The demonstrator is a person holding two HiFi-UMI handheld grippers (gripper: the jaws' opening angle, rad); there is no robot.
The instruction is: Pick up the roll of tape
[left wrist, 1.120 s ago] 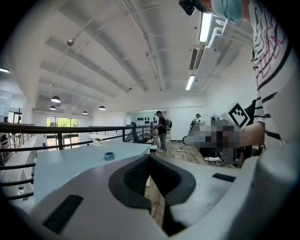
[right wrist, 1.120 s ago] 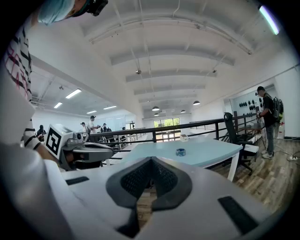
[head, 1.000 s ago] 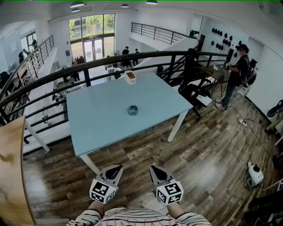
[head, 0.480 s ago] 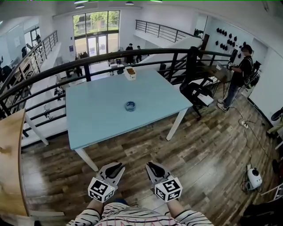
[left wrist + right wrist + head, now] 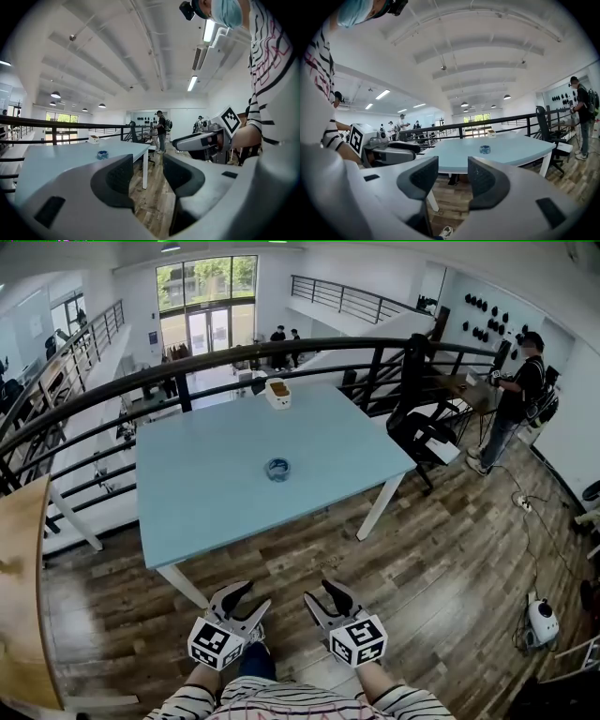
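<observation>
The roll of tape [image 5: 277, 469] is a small blue ring lying flat near the middle of the light blue table [image 5: 206, 502]. It also shows far ahead in the left gripper view [image 5: 102, 154] and the right gripper view [image 5: 485, 149]. My left gripper [image 5: 246, 601] and right gripper [image 5: 322, 597] hang side by side over the wooden floor, short of the table's near edge and well away from the tape. Both sets of jaws are opening, with nothing between them [image 5: 147, 176] [image 5: 452, 180].
A small white box [image 5: 277, 393] stands at the table's far edge. A black railing [image 5: 112, 395] runs behind the table, and a black chair [image 5: 417, 432] stands at its right end. A person [image 5: 514, 395] stands far right. A wooden top [image 5: 23, 596] is at left.
Both grippers had their jaws together in the earlier frames; now both pairs stand spread apart. The grippers have shifted slightly lower in the head view.
</observation>
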